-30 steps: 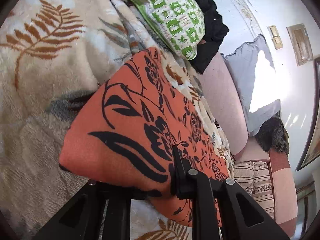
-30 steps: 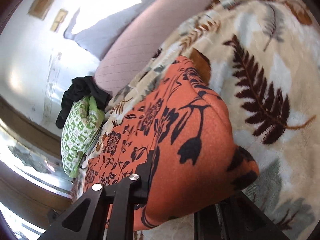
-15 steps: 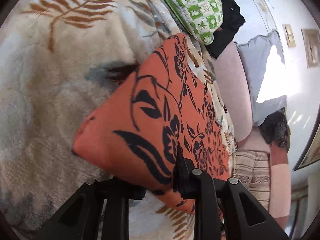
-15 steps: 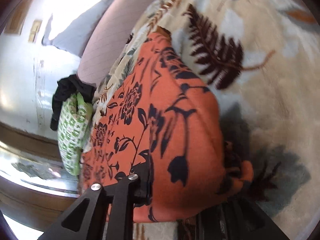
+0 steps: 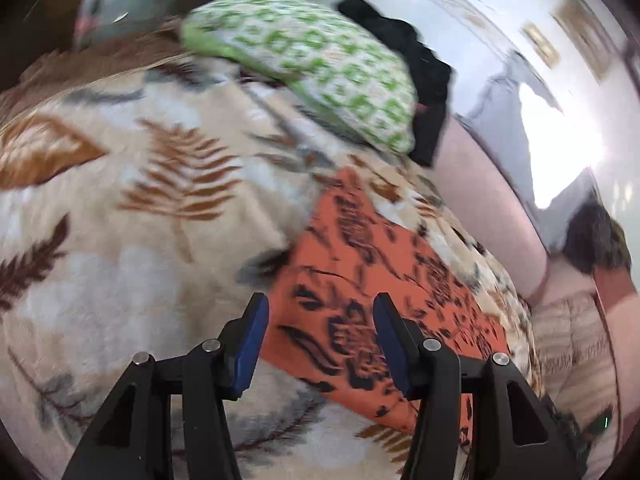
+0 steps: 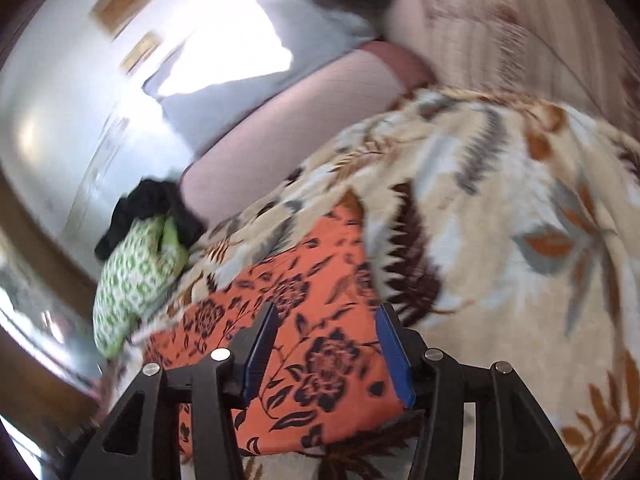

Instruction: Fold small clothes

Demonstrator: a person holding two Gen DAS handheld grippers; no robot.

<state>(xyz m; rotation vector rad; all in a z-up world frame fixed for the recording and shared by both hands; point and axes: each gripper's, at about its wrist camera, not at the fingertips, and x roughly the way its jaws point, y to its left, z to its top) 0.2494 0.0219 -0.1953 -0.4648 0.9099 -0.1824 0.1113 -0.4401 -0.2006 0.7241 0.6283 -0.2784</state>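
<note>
The orange floral garment (image 5: 372, 292) is laid folded on the leaf-patterned blanket (image 5: 132, 184), and its long axis is directed from the grippers toward the green patterned cloth (image 5: 312, 64) and the black cloth (image 5: 416, 60) at the far edge. In both wrist views it is seen directly ahead of and below the fingers. Its near edge is crossed by the left gripper (image 5: 320, 344) close to one corner, and by the right gripper (image 6: 326, 354) close to the other corner, so neither hand can be judged to be clearly nearer. The jaws of both grippers are opening, with the blue pads spread about halfway. No cloth is pinched between them; the garment is only seen through the gaps, lying on the blanket. The fold in hand is judged to be released.
</note>
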